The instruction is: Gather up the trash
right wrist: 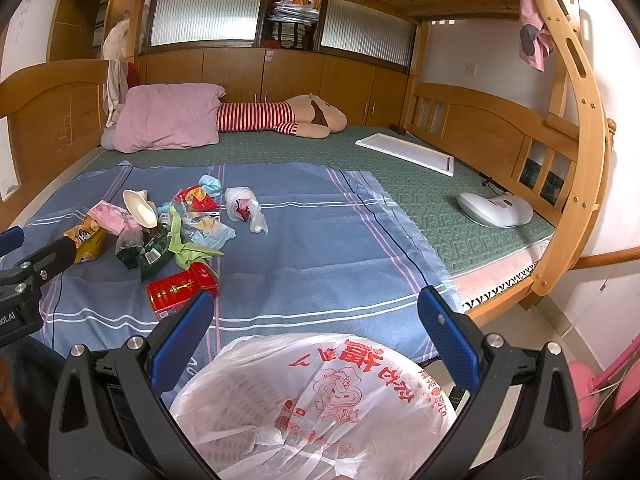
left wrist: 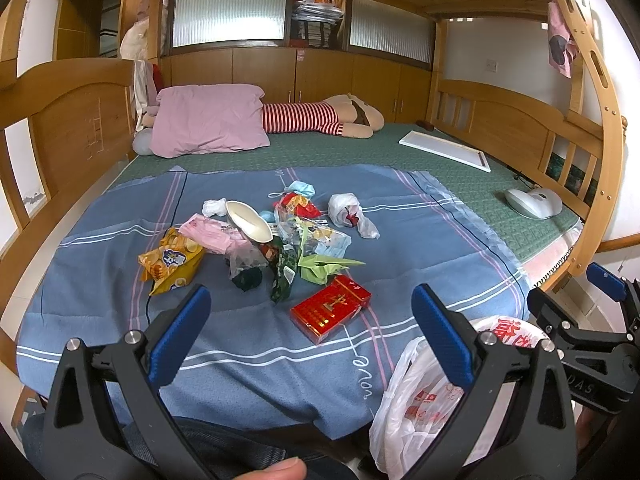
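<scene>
A pile of trash lies on the blue bed sheet: a red cigarette pack, a yellow snack bag, pink wrappers, a white paper bowl, green folded paper, and a knotted white plastic bag. My left gripper is open and empty, just short of the cigarette pack. My right gripper is open and empty above a white bin lined with a red-printed plastic bag at the bed's near edge.
A pink pillow and a striped plush toy lie at the far end of the bed. A white board and a white device lie on the green mat at right. Wooden bunk rails surround the bed.
</scene>
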Available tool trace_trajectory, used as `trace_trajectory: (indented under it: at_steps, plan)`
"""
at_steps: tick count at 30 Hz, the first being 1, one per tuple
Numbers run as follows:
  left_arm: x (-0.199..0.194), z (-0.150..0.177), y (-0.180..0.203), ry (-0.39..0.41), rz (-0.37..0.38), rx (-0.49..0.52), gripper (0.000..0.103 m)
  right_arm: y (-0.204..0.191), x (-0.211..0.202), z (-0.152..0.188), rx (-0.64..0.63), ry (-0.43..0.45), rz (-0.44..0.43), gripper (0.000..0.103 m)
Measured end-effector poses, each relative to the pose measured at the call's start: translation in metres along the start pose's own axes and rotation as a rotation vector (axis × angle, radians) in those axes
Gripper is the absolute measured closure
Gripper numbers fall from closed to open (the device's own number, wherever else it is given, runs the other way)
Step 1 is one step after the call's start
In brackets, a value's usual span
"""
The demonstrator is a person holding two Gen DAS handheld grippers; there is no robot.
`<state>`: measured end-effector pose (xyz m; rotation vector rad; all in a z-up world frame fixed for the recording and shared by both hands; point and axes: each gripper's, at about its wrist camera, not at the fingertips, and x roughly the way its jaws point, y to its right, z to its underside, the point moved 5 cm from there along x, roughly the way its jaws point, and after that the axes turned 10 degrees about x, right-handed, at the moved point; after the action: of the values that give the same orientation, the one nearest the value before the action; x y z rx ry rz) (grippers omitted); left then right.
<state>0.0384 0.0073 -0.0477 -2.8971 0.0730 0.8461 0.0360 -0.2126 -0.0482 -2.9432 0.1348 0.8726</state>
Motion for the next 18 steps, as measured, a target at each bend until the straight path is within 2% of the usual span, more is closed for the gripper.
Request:
trace_trajectory:
  at_steps: [13,18]
  plan:
    - [0.005,0.0,-0.005,-0.012,0.005,-0.008,0.003,0.003,0.003,-0.001,0.001,0.006,0.016,0.003]
    - [0.03,-0.016,-0.032,-0.045,-0.053,-0.078,0.003,0.009,0.012,-0.013,0.011,0.019,0.046,0.003]
